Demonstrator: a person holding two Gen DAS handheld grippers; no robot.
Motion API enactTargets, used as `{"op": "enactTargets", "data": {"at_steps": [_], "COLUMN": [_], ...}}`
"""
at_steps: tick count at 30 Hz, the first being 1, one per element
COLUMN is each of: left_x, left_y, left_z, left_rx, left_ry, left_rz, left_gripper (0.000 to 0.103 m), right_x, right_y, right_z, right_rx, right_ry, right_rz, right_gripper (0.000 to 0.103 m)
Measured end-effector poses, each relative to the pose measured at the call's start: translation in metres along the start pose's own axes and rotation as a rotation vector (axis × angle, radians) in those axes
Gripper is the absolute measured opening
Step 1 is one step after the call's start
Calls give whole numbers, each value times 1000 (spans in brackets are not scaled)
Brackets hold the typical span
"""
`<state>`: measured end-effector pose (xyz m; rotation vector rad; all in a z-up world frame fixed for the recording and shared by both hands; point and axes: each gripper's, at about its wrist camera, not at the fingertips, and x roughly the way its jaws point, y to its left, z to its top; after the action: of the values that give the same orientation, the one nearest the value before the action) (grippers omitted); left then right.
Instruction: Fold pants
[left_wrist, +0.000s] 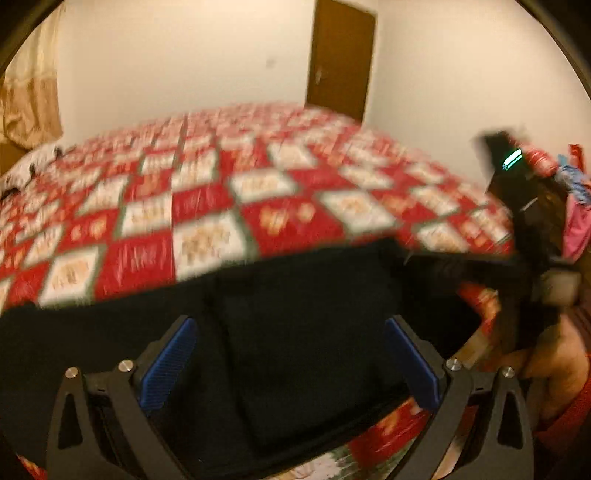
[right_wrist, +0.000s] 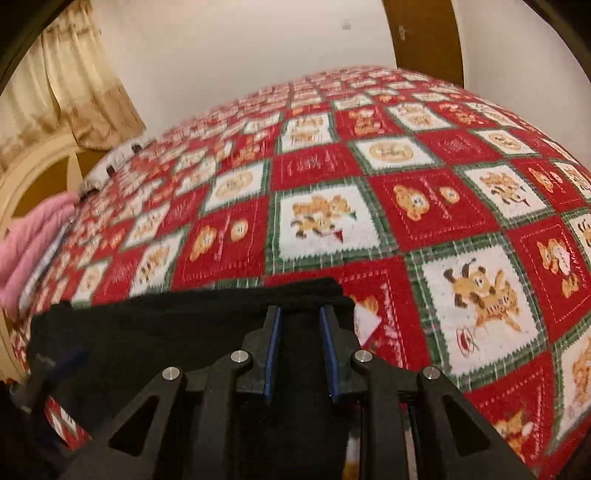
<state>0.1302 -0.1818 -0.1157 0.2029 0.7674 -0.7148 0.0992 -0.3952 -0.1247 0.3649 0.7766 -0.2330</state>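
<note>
One pair of black pants (left_wrist: 280, 332) lies at the near edge of a bed, on a quilt (left_wrist: 207, 206) of red and white squares with bear pictures and green borders. In the left wrist view the dark cloth spreads as a wide band across the lower picture; this view is blurred.

Two claws are at work, one in each hand. The left claw (left_wrist: 291, 363) stands spread wide, its two blue pads (left_wrist: 170, 363) well apart, with the pants under and between them. The pads do not press on the cloth.

The right claw (right_wrist: 300, 349) has its two blue pads (right_wrist: 272, 350) drawn close, with a narrow gap left. Black cloth fills that gap and lies beneath it, but whether the pads pinch the cloth cannot be told. In the right wrist view the pants (right_wrist: 166, 332) reach from the claw out to the left, their upper right corner just past the fingertips.

In the left wrist view the right claw's black body (left_wrist: 524, 236) shows at the right edge, with one small green light on it, and a hand (left_wrist: 554, 369) in a red sleeve grips it.

Beyond the bed stand one brown door (left_wrist: 340, 59), pale walls and one cream curtain (right_wrist: 74, 85). One pink cloth (right_wrist: 33, 243) lies at the bed's left edge in the right wrist view.
</note>
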Motion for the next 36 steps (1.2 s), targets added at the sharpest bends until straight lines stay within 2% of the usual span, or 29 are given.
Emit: {"op": "enactTargets", "data": {"at_steps": [2,3,5,8,10,11,12,13,16,20,22,26,28,30,33,36], "left_x": [15,11,6,-8,-22,-30,-39,-44,-70,-115,-135,-158,-162,-160,-149,-147], "left_y": [9,8,3,8,20,30,44,55,106,183,224,280,305,319,336,339], "left_z": [-10,-13,-13,-13,-15,-17,-21,-24,-43,-79,-99,-129,-145,-155,-167,-163], "left_rx": [-38,-24,5,4,-5,-22,-52,-80,-203,-402,-515,-712,-825,-906,-1022,-1016], "left_ry": [72,39,49,26,-7,-19,-30,-37,-59,-113,-132,-166,-185,-200,-205,-238], "left_rz": [20,19,44,43,57,67,81,94,182,359,438,537,537,500,416,418], "left_gripper": [102,103,103,103,103,103,103,103,103,103,103,103,103,101,91,91], "right_x": [-2,-3,-13,-47,-68,-77,-81,-86,-83,-76,-66,-48,-47,-49,-50,-46], "right_y": [0,2,2,-3,0,6,12,22,59,117,145,180,185,186,182,176], "right_z": [-2,-3,-4,-13,-26,-35,-43,-53,-66,-87,-102,-128,-133,-131,-130,-131], "right_rx": [5,-4,8,143,201,225,233,227,200,63,-6,-101,-126,-133,-118,-86], "right_ry": [-9,-14,-32,-122,-186,-208,-216,-220,-176,-110,-38,90,96,83,79,106], "right_rz": [0,-7,-4,74,114,137,161,187,240,320,362,403,403,397,386,378], "right_gripper": [23,23,23,24,38,54,60,60,60,60,60,60,60,60,60,60]}}
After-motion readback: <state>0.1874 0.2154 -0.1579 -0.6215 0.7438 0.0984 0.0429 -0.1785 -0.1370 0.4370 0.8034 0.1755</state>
